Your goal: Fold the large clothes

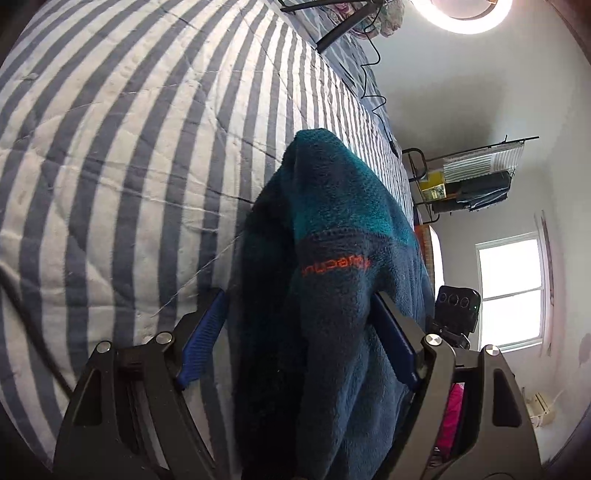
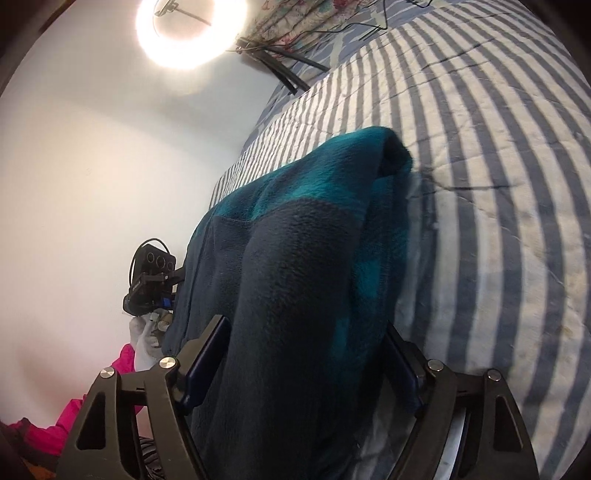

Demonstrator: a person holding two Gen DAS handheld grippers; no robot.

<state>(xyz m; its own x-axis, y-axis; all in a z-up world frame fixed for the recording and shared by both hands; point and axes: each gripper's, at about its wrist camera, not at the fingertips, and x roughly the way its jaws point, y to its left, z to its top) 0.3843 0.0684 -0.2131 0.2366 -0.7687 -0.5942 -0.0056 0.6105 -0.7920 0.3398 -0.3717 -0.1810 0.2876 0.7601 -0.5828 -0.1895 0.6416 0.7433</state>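
Observation:
A dark navy and teal fleece point(image 1: 332, 206) with orange lettering runs forward from between my left gripper's point(image 1: 299, 295) jaws onto the striped bedcover point(image 1: 110, 147). Both blue pads point(image 1: 201, 347) press against the bunched cloth. In the right wrist view the same fleece point(image 2: 295, 229) fills the space between my right gripper's point(image 2: 306, 322) jaws, whose pads point(image 2: 207, 354) touch its sides. Its teal far end rests on the bedcover point(image 2: 498, 184). The cloth hangs stretched between the two grippers. Behind it each view shows the other hand's camera body point(image 1: 458, 306) point(image 2: 151, 273).
A ring light point(image 2: 188, 33) on a tripod point(image 1: 332, 37) stands on the far part of the bed, with a black cable point(image 1: 373, 74) trailing over the cover. A wire rack point(image 1: 472, 181) and a window point(image 1: 513, 291) are off the bed's edge. A pink garment point(image 2: 55, 424) lies low beside me.

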